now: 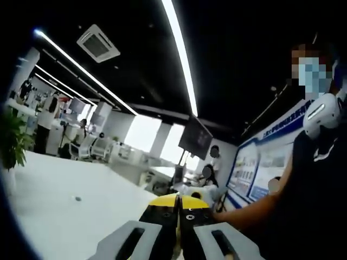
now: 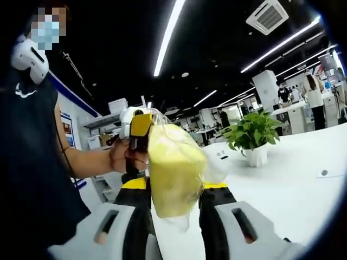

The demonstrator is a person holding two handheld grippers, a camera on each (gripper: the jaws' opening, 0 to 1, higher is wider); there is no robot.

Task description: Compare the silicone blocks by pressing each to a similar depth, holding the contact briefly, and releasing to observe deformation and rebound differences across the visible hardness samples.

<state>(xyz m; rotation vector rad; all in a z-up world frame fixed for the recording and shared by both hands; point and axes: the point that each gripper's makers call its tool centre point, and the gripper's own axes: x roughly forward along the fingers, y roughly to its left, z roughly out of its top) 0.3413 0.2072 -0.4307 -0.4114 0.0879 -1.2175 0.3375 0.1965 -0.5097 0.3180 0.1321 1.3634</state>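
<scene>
Two claws: right claw (image 2: 176, 208) clamps a bagged yellow block (image 2: 173, 170) aloft; slippery wrap may slide out. Left claw (image 1: 178, 216) is together.

Both views sit low over the wide white table (image 1: 65, 200) (image 2: 293, 179) — facing opposite ways, sharing the dark-shirted person (image 1: 309, 195) (image 2: 32, 162).

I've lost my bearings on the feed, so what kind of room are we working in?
It looks like an open-plan office. A white table carries a potted plant, desks and chairs stand further back with people at them, and long strip lights and an air-conditioning vent sit in a dark ceiling.
</scene>
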